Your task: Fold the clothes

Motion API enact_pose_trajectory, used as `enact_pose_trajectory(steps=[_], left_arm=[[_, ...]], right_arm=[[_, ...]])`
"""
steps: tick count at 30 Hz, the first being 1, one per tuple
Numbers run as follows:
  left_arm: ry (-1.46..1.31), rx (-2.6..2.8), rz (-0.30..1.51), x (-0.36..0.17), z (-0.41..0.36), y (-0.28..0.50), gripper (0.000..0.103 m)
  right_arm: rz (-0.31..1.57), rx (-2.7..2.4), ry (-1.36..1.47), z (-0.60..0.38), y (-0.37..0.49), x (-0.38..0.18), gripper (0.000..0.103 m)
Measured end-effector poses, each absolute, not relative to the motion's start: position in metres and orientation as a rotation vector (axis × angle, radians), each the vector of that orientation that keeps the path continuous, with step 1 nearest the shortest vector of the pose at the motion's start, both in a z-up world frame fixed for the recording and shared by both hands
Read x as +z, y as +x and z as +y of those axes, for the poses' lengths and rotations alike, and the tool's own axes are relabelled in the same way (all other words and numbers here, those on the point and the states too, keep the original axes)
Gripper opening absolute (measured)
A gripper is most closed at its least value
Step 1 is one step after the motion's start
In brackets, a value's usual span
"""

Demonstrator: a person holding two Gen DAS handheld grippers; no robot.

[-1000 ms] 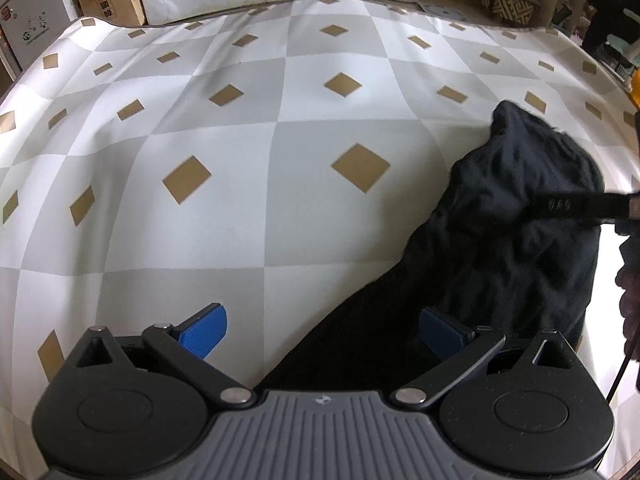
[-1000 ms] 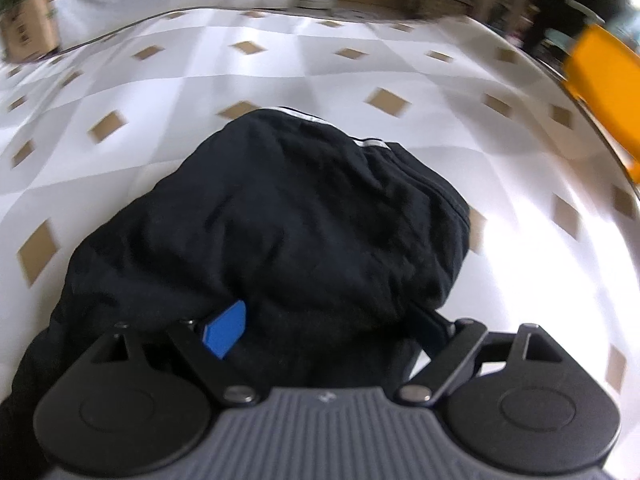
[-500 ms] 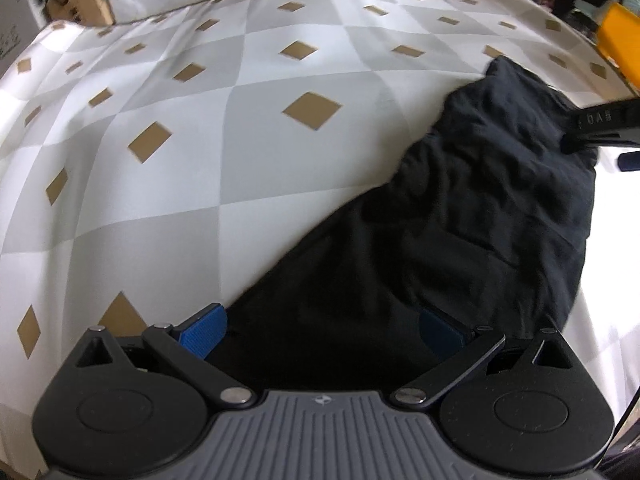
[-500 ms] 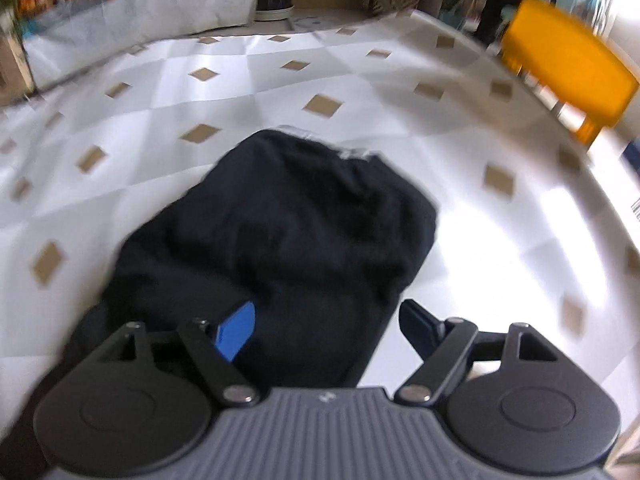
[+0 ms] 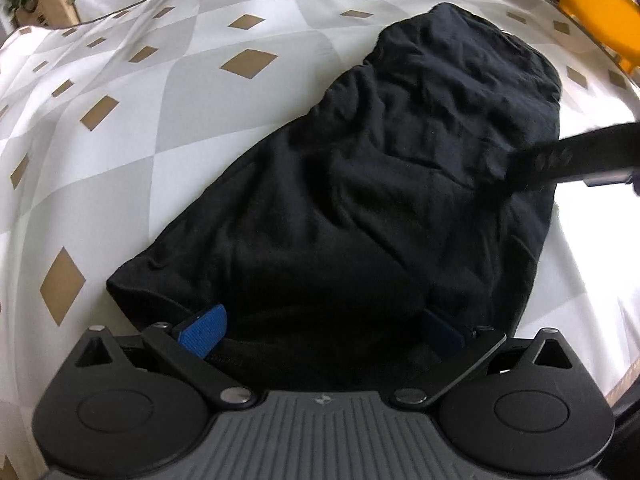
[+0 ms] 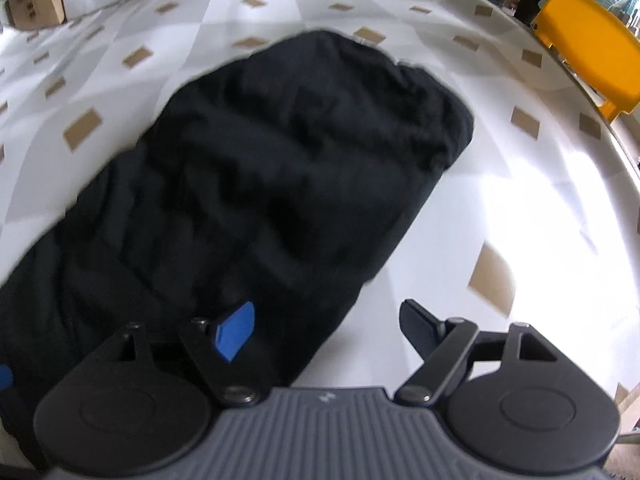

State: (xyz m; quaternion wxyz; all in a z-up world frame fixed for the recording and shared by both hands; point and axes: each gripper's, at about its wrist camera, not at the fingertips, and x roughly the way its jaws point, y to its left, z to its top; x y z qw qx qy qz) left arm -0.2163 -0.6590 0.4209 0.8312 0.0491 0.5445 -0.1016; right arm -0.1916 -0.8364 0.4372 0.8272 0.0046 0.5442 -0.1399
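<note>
Black garment (image 5: 360,184) lies in a long crumpled heap on the checked tablecloth (image 5: 168,96), long axis running from near-left to far-right in the left wrist view; narrow near end right at the left gripper (image 5: 320,326), bunched far end up toward the yellow chair (image 5: 600,12). Left gripper's blue pads are spread wide w/ the near hem lying between them, cloth bulging over the gap; pads don't look pressed on it, tho the right pad is half hidden in fabric. Right gripper (image 6: 326,330) sits at the garment's right edge: left pad over cloth, right pad over bare tablecloth, jaws spread, nothing pinched. Its arm shows as a dark bar crossing the far right of the left view. Judging by this, left is nearer the hem end, right nearer the long side; next grab prob. depends on catching those two edges.
</note>
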Motion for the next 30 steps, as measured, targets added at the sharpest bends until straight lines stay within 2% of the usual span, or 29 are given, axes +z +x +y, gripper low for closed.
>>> enact_pose_trajectory(steps=[17,30], left_arm=[[0.103,-0.173,1.199,0.425,-0.612,-0.234,0.103],[0.111,-0.117,1.314,0.431,-0.567,-0.243,0.103]], right_arm=[[1.114,-0.256,0.058,-0.795,-0.243,0.434,0.088],[1.183,-0.078,0.088,-0.757,-0.275,0.436,0.088]])
